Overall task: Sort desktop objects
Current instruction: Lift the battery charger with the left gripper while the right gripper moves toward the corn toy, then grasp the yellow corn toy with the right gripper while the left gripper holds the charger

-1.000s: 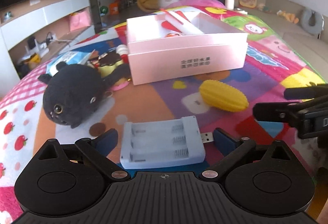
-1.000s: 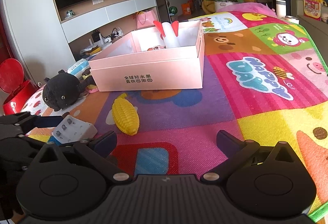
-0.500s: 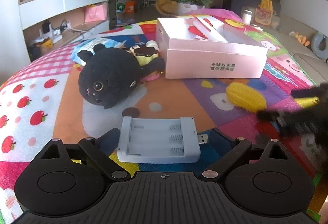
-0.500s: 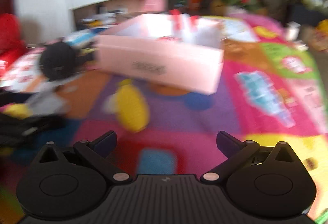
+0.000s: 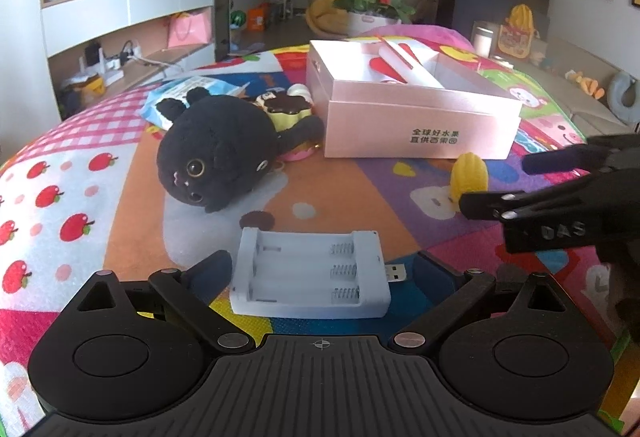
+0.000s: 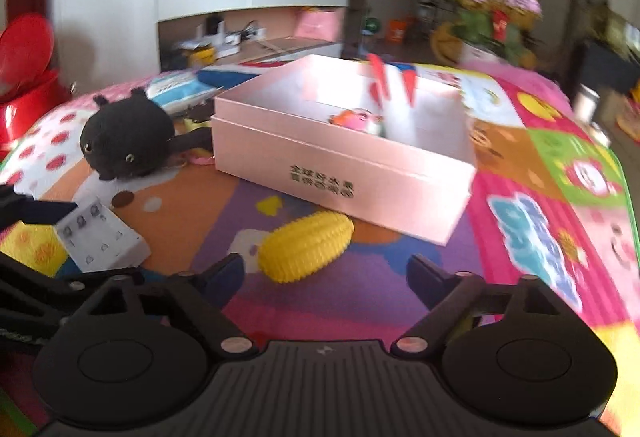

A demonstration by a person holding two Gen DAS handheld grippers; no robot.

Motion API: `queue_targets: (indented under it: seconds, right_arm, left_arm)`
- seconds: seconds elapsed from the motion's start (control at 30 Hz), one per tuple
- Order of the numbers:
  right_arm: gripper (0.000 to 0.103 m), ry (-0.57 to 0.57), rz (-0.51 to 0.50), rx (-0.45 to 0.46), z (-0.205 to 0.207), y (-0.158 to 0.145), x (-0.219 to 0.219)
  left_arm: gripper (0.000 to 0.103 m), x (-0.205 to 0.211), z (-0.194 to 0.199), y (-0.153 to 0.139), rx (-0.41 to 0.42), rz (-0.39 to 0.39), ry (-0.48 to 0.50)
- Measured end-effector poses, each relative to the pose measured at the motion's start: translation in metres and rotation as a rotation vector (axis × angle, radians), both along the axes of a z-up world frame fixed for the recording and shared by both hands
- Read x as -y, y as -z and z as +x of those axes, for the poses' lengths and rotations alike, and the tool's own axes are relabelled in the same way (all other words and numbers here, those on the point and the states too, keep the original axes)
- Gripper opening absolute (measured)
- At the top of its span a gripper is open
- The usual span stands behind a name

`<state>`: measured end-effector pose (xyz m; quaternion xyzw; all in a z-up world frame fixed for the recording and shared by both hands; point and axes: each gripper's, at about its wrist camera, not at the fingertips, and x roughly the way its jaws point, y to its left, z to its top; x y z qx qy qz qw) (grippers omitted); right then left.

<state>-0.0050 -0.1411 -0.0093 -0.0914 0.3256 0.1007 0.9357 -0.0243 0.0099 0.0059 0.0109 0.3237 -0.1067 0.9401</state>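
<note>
the corn (image 6: pixel 306 247) lies on the mat by the pink box (image 6: pixel 340 173), between the right gripper's (image 6: pixel 326 271) closing jaws, untouched. the charger (image 5: pixel 312 275) sits loose between the left gripper's (image 5: pixel 320 269) wide jaws. plush (image 5: pixel 218 153) and snacks remain outside; sorting barely begun.

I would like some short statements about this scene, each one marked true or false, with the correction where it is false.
1. The white battery charger lies between the fingers of the left tool. True.
2. The yellow corn toy is inside the pink box. False: it lies on the mat in front of the box.
3. The black plush cat lies left of the box in the left wrist view. True.
4. The right tool grips the corn toy. False: its jaws are closing, not yet touching it.
</note>
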Motion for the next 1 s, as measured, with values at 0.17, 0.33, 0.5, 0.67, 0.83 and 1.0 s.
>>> queue_targets:
  seconds: [0.17, 0.33, 0.5, 0.67, 0.83, 1.0]
  right_arm:
    - [0.082, -0.022, 0.089, -0.078, 0.008, -0.008, 0.006]
    - [0.082, -0.058, 0.346, -0.175, 0.017, -0.004, 0.005]
    - [0.082, -0.042, 0.433, -0.142, 0.029, -0.006, -0.006]
    - [0.085, 0.059, 0.208, 0.0, 0.011, -0.008, -0.015]
    - [0.085, 0.123, 0.15, -0.027, 0.025, 0.002, -0.022]
    - [0.085, 0.209, 0.178, -0.071, 0.048, 0.006, -0.022]
  left_arm:
    - [0.1, -0.001, 0.001, 0.0, -0.005, -0.011, -0.006]
    - [0.1, 0.0, 0.0, 0.0, -0.006, -0.007, -0.001]
    - [0.101, 0.0, 0.0, 0.001, -0.005, -0.009, -0.001]
    - [0.101, 0.0, 0.0, 0.001, -0.005, -0.009, -0.001]
    - [0.101, 0.0, 0.0, 0.001, -0.005, -0.011, 0.0]
    - [0.101, 0.0, -0.001, 0.001, -0.005, -0.016, 0.001]
